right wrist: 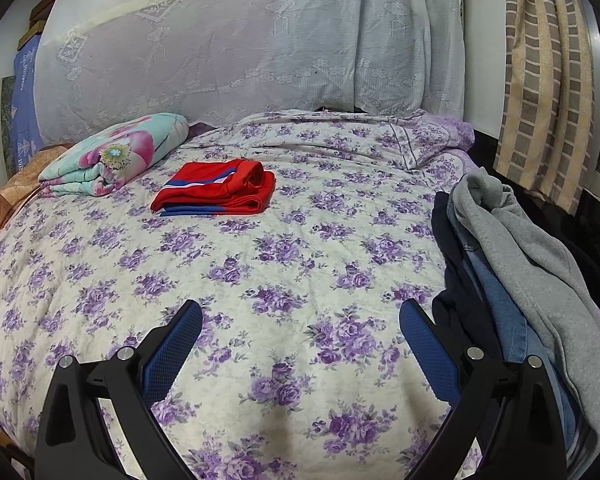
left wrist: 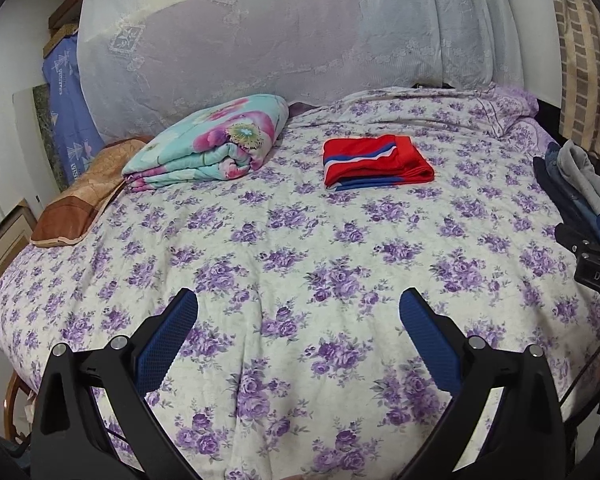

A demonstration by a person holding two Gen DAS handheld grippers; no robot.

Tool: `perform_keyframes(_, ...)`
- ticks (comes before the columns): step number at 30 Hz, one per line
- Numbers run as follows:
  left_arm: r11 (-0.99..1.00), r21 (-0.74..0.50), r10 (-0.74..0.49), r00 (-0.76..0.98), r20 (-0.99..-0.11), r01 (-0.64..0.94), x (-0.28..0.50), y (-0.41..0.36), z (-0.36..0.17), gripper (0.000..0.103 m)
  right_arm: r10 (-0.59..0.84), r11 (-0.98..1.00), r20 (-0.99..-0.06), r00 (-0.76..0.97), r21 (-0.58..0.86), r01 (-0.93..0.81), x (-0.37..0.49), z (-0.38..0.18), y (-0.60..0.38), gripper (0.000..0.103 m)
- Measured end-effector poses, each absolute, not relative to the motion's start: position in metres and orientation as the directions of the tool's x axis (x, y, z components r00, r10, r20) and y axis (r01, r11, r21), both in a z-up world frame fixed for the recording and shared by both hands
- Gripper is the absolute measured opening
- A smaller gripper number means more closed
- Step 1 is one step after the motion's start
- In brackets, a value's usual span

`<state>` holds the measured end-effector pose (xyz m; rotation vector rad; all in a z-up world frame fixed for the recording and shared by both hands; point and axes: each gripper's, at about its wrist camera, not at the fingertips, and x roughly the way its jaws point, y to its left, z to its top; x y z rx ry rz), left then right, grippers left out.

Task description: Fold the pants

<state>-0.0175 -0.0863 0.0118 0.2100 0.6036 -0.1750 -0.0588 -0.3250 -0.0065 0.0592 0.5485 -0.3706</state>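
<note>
Trouble could come if the right hand-held gripper (right wrist: 300, 344), wide open and empty like the left hand-held gripper (left wrist: 298, 332), grabs the whole pile of pants (right wrist: 512, 280) at 3 o'clock on the bed (right wrist: 284, 280), dragging grey and blue ones together, while the red pants (right wrist: 214, 194) sit folded at 11 o'clock.

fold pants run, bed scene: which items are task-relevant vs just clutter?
Task-relevant:
- red pants, already folded on the bedspread
- pile of unfolded clothes at the bed's right edge: grey, denim, dark items
- left gripper, open, empty
- right gripper, open, empty

Clutter:
- floral quilt, folded
- brown pillow
- lace curtain
- checked curtain
</note>
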Motion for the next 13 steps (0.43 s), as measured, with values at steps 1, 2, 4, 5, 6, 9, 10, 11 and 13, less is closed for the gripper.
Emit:
perform_keyframes(1, 0.965, 0.145, -0.097, 0.808, -0.581, 0.221, -0.0169, -0.0858, 0.0112, 0.099, -0.328, 0.932, -0.52, 0.789, -0.042, 0.36, -0.0586, -0.0066, -0.3256, 0.099)
perform_keyframes(2, 0.965, 0.146, -0.094, 0.809, -0.58, 0.217, -0.0169, -0.085, 0.0111, 0.099, -0.328, 0.932, -0.521, 0.788, -0.044, 0.36, -0.0587, -0.0065, -0.3249, 0.099)
perform_keyframes(4, 0.968, 0.144, -0.086, 0.81, -0.58, 0.206, -0.0161, -0.082, 0.0115, 0.099, -0.327, 0.933, -0.521, 0.788, -0.044, 0.357, -0.0586, -0.0064, -0.3249, 0.1)
perform_keyframes(5, 0.97, 0.136, -0.087, 0.807, -0.584, 0.203, -0.0152, -0.0803, 0.0115, 0.099, -0.328, 0.933, -0.521, 0.788, -0.045, 0.358, -0.0588, -0.0064, -0.3248, 0.1)
perform_keyframes(6, 0.971, 0.132, -0.087, 0.806, -0.586, 0.201, -0.0141, -0.0793, 0.0118, 0.099, -0.327, 0.933, -0.52, 0.789, -0.044, 0.357, -0.0586, -0.0059, -0.325, 0.1)
perform_keyframes(9, 0.973, 0.134, -0.074, 0.805, -0.589, 0.188, -0.0124, -0.0776, 0.0106, 0.099, -0.329, 0.932, -0.52, 0.788, -0.045, 0.359, -0.0587, -0.007, -0.3246, 0.1)
perform_keyframes(10, 0.973, 0.133, -0.075, 0.803, -0.591, 0.189, -0.0124, -0.0778, 0.0101, 0.099, -0.329, 0.932, -0.521, 0.787, -0.046, 0.359, -0.0582, -0.0081, -0.3243, 0.1)
perform_keyframes(11, 0.972, 0.134, -0.075, 0.801, -0.594, 0.191, -0.0121, -0.078, 0.0091, 0.099, -0.328, 0.932, -0.523, 0.786, -0.046, 0.359, -0.0585, -0.0084, -0.3237, 0.099)
perform_keyframes(13, 0.972, 0.136, -0.073, 0.8, -0.595, 0.19, -0.012, -0.0781, 0.0082, 0.099, -0.327, 0.933, -0.526, 0.785, -0.045, 0.358, -0.0579, -0.009, -0.3236, 0.099)
